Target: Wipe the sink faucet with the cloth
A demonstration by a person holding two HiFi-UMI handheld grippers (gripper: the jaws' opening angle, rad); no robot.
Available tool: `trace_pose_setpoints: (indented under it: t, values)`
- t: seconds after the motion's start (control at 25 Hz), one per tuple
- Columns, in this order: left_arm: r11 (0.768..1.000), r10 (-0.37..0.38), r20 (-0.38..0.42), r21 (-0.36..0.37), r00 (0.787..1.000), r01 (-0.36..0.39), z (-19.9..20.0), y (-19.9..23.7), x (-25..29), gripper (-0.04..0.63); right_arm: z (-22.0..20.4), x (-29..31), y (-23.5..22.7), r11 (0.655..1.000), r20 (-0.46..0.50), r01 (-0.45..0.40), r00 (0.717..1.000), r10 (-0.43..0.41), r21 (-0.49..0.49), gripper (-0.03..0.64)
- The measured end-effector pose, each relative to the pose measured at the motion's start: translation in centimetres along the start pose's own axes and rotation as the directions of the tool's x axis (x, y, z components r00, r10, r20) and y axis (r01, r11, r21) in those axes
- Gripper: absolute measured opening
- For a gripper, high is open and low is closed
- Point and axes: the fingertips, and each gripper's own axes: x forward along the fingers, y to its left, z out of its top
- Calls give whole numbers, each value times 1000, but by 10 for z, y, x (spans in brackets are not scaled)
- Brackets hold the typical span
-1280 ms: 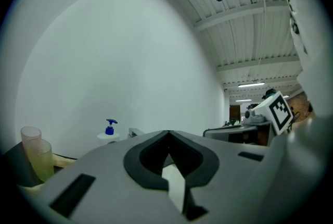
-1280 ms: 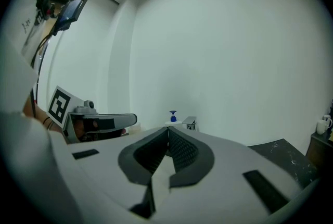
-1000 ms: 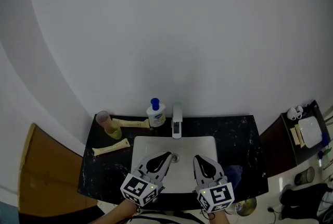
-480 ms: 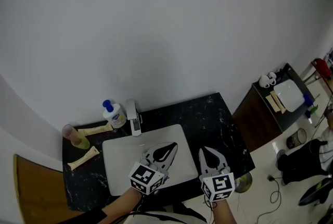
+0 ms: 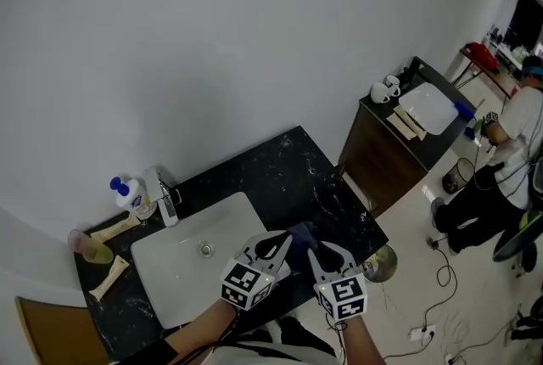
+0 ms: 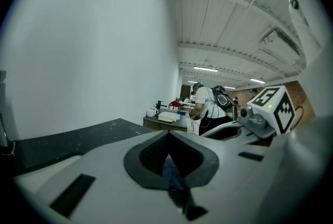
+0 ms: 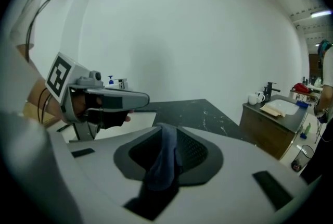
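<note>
Head view: the cloth (image 5: 302,234) lies bunched on the desk (image 5: 280,172) right of the sink (image 5: 174,270), with the faucet (image 5: 167,204) behind the sink, unwiped; left gripper view: left hand-held gripper (image 6: 167,135) closed, empty; right gripper view: right hand-held gripper (image 7: 164,127) has just been opening, cloth between its jaws, seemingly unclamped; pickup step, I judge; next, close on it.

Just been opening: right gripper (image 7: 167,128) jaws narrowly apart, blue cloth (image 7: 161,165) between them (filling the gap). Leftward, left gripper (image 7: 138,98); behind, black counter (image 7: 192,111).
</note>
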Motion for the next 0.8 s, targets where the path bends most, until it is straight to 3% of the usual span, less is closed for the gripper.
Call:
trace_pose_setpoints:
  t: [0.12, 0.24, 0.52, 0.56, 0.6, 0.8]
  values:
    - [1000, -5, -11, -2, 1000, 5, -2, -1, 4, -2, -17, 11, 4, 999, -76, -29, 997, 27, -34, 209]
    - [1000, 6, -12, -9, 1000, -6, -3, 4, 3, -2, -25, 25, 7, 996, -131, -55, 990, 46, -65, 302]
    - [999, 30, -17, -12, 999, -30, -3, 15, -1, -2, -42, 57, 0, 993, -233, -44, 972, 17, -108, 297]
    - [999, 34, -17, -12, 999, -34, -3, 17, -2, -2, -43, 59, -1, 992, -235, -42, 972, 13, -121, 170]
    - [999, 38, -15, -13, 999, -38, -3, 19, -4, -2, -42, 59, -1, 992, -231, -42, 973, 13, -122, 116]
    - [997, 71, -1, -22, 997, -71, 1, 31, -15, -2, -28, 52, 1, 995, -191, -58, 981, 41, -83, 115]
